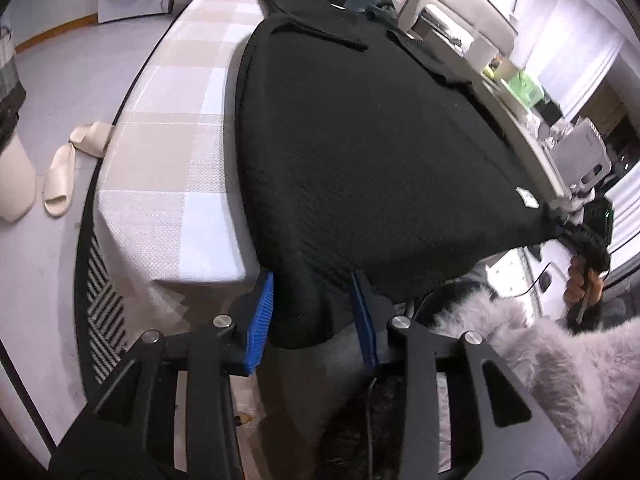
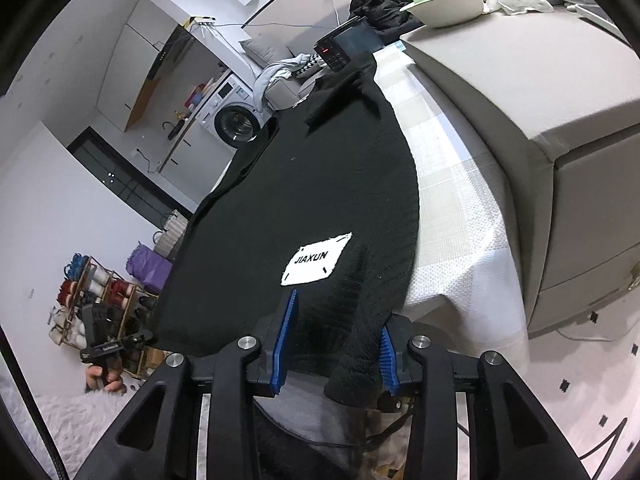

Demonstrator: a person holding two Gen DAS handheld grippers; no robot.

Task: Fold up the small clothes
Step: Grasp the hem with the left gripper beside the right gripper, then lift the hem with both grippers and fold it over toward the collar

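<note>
A: Start at the left. How does the left gripper [image 1: 316, 312] sit?

B: Tilted steeply down at the near edge of the table [image 1: 168, 120]. Its blue pads [image 1: 262, 320] stand apart, and the hem corner of the black knit sweater [image 1: 360, 152] hangs loosely between them; neither pad clearly presses it.

A: And the sweater itself?

B: Spread flat ahead of the tool on the checked tablecloth [image 1: 192, 92], collar at the far end, hem drooping over the near edge.

A: The right side?

B: The right gripper [image 2: 336, 344] points less steeply down. Its jaws are also parted, the other hem corner draped between them, just below the white "JIAXUN" label [image 2: 316, 260]. From the left wrist view, a hand [image 1: 582, 280] grips its handle at the far right.
</note>
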